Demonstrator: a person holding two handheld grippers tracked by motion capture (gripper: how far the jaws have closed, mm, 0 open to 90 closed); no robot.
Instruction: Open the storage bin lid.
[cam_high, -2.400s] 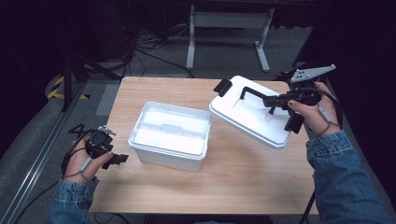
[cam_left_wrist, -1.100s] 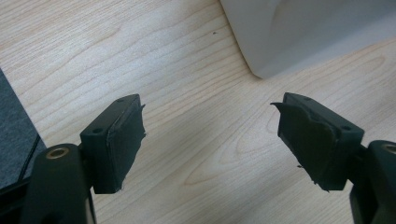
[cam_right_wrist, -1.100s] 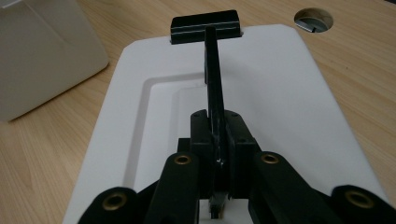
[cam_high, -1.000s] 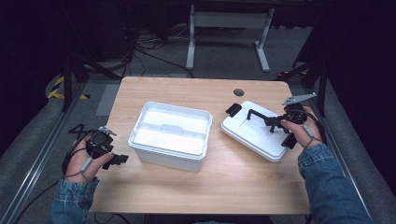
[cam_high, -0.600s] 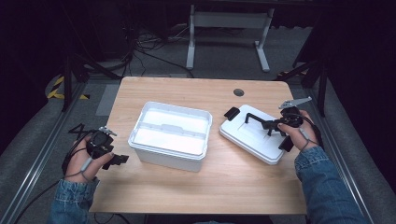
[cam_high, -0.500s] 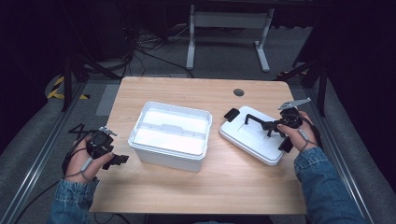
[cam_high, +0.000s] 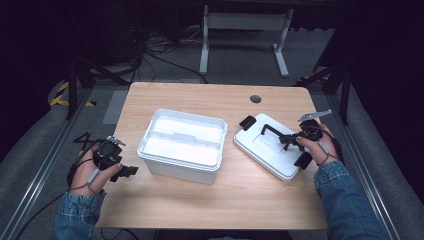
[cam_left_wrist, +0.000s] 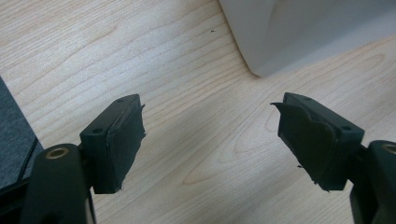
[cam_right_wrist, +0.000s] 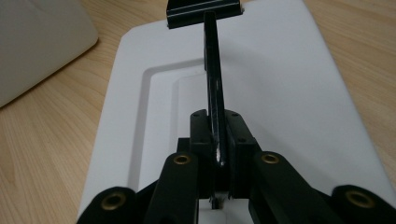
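Observation:
A white lid lies flat on the wooden table, to the right of an open white bin. Its black handle stands up from it, and my right gripper is shut on that handle, the jaws pinching the thin bar over the lid. My left gripper rests low at the table's left edge, open, with bare wood between its pads. A corner of the bin shows ahead of it.
A round cable hole sits in the table's far right part. Beyond the table stands a white metal frame on the floor among cables. Dark rails run along both sides.
My right gripper has brought the lid down from the air and set it flat on the table right of the bin. The left hand has stayed put.

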